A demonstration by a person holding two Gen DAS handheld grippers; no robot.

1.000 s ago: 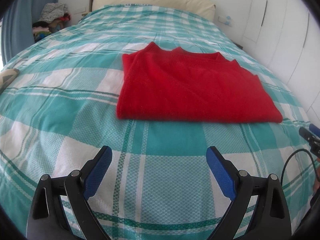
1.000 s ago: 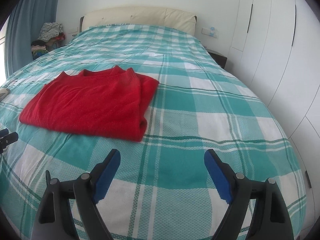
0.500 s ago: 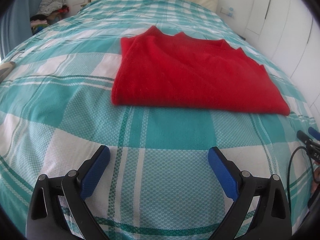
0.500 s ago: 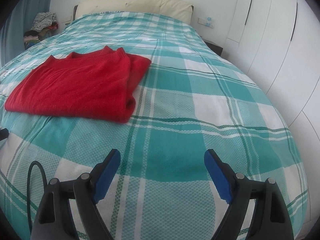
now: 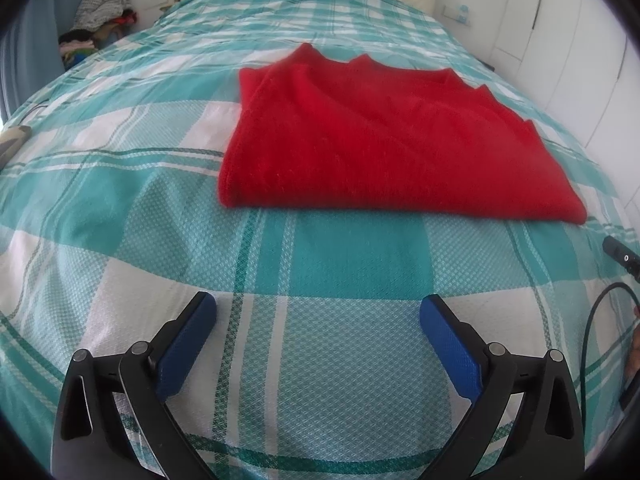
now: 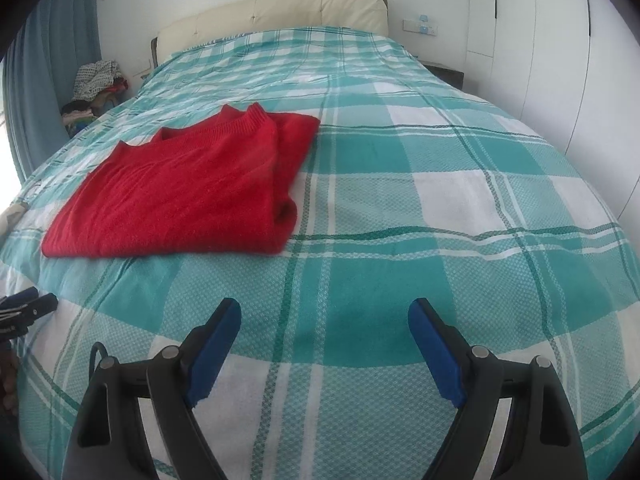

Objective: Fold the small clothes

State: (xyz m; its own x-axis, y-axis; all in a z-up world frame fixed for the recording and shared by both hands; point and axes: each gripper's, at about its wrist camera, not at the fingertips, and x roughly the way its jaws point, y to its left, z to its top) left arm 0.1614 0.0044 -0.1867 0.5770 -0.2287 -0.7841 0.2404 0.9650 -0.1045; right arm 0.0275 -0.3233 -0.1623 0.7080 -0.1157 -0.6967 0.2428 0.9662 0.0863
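On the checked bedspread (image 5: 120, 208) lies a folded red sweater (image 5: 384, 148); both grippers' jaws spread, empty.

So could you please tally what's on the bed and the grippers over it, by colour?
Red: 1, the sweater
Teal and white check: 1, the bedspread
Blue-padded: 2, the left gripper and the right gripper, both open and empty
Total: 4

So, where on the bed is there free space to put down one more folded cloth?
The checked teal-and-white bedspread is bare to the right of the folded red knitted sweater, up to the white wardrobe doors, and also between the sweater and the cream headboard. Only the heap of clothes beside the bed looks crowded.
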